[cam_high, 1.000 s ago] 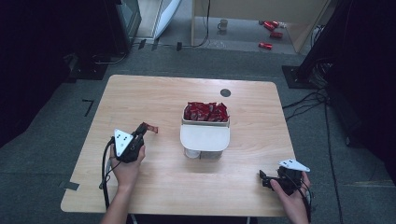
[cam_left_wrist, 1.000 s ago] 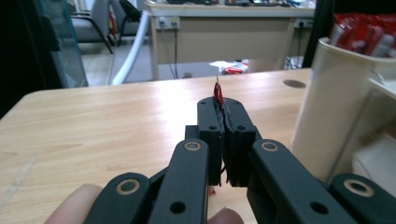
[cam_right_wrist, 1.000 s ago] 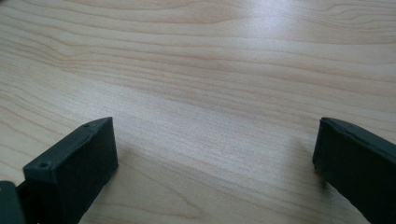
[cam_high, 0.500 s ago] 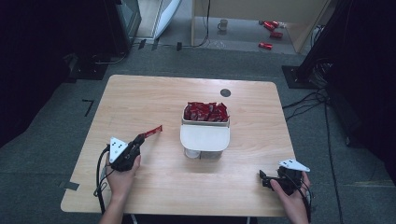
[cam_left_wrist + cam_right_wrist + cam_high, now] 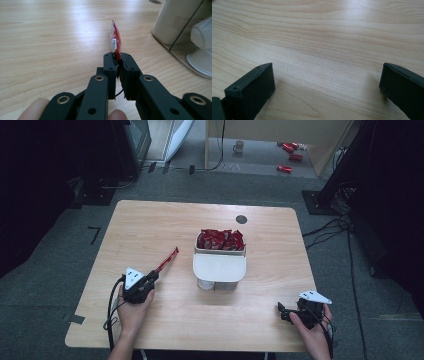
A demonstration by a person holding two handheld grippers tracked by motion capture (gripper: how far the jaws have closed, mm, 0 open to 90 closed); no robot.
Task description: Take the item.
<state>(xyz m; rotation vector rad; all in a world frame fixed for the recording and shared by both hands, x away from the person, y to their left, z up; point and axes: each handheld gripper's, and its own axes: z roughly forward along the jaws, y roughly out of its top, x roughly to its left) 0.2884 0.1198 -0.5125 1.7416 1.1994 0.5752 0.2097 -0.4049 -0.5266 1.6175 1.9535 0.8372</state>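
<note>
A white box (image 5: 220,266) stands mid-table, its back compartment packed with several red sachets (image 5: 220,240). My left gripper (image 5: 154,276) sits at the table's left front, shut on one end of a thin red sachet (image 5: 167,260) that sticks out toward the box. In the left gripper view the jaws (image 5: 119,61) pinch the red sachet (image 5: 115,40) edge-on, just above the wood. My right gripper (image 5: 281,312) rests low near the right front edge, open, with bare wood between its fingers (image 5: 253,87).
The wooden table (image 5: 150,225) has a dark round hole (image 5: 241,219) behind the box. A white cup (image 5: 203,37) shows through the box's clear front in the left gripper view. Cables and red cans lie on the floor beyond the table.
My left gripper has drawn back toward the front left edge, carrying the red sachet away from the box. The right gripper has stayed put.
</note>
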